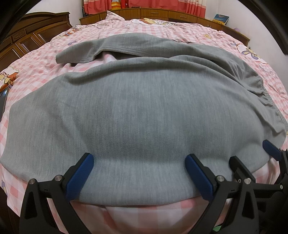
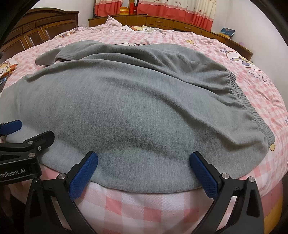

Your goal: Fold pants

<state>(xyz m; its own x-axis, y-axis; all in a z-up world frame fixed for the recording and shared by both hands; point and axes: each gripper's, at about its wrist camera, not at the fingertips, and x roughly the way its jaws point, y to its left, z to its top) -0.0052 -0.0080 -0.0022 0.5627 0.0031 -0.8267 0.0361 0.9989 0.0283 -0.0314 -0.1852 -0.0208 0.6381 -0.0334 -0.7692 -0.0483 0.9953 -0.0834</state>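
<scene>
Grey fleece pants [image 1: 140, 108] lie spread on the pink checked bed, also in the right wrist view [image 2: 135, 108]. The elastic waistband [image 2: 252, 111] is at the right; one leg end [image 1: 75, 57] is folded back at the far left. My left gripper [image 1: 139, 160] is open, its blue pads straddling the near edge of the pants. My right gripper [image 2: 144, 158] is open at the same near edge, further right. Each gripper shows in the other's view: the right one [image 1: 252, 154], the left one [image 2: 23, 133].
The pink checked bedspread [image 2: 153, 207] covers the bed and drops off at the near edge. A dark wooden wardrobe [image 1: 32, 36] stands at the left. A wooden headboard shelf [image 1: 162, 13] with curtains runs along the back. A book [image 2: 227, 32] rests at the far right.
</scene>
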